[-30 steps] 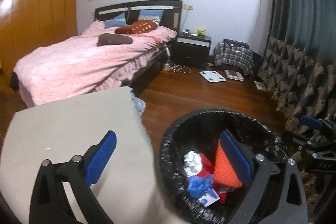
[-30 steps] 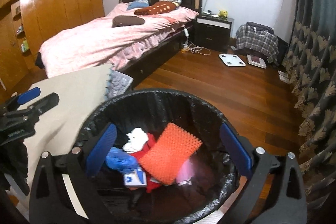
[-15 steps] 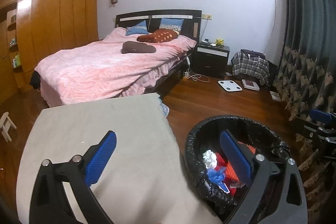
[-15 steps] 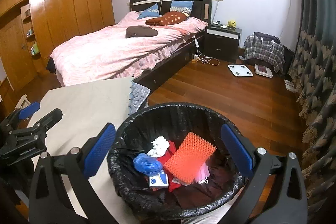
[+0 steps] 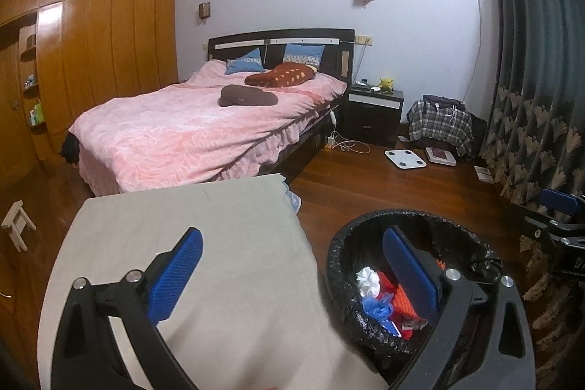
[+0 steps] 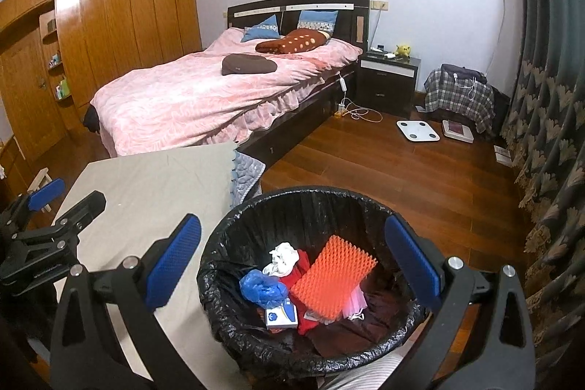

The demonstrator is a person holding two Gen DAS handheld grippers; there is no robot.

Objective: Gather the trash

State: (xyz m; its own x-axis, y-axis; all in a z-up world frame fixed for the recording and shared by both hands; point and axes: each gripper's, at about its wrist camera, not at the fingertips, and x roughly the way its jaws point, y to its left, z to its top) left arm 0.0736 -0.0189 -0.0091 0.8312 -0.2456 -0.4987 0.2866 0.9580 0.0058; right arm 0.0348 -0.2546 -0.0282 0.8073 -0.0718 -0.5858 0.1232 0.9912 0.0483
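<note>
A black-lined trash bin (image 6: 321, 203) stands on the floor beside a beige-covered table (image 6: 157, 178). Inside lie an orange spiky mat (image 6: 332, 280), a crumpled blue bag (image 6: 261, 287), a white wad (image 6: 283, 256), red pieces and a small blue-white packet (image 6: 281, 315). My right gripper (image 6: 292, 265) is open and empty, high above the bin. My left gripper (image 5: 292, 273) is open and empty, over the table's right edge, with the bin (image 5: 365, 225) to its right. The left gripper also shows in the right wrist view (image 6: 47, 203).
A bed with a pink cover (image 5: 190, 130) stands behind the table. A black nightstand (image 5: 374, 112), a plaid-covered bag (image 5: 438, 123) and two scales (image 5: 405, 158) are by the far wall. Curtains (image 5: 530, 97) hang on the right. A small wooden stool (image 5: 16, 223) is at the left.
Both grippers have risen and pulled back from the bin, so the bin looks smaller and more of the room and table shows. Both stay open and empty.
</note>
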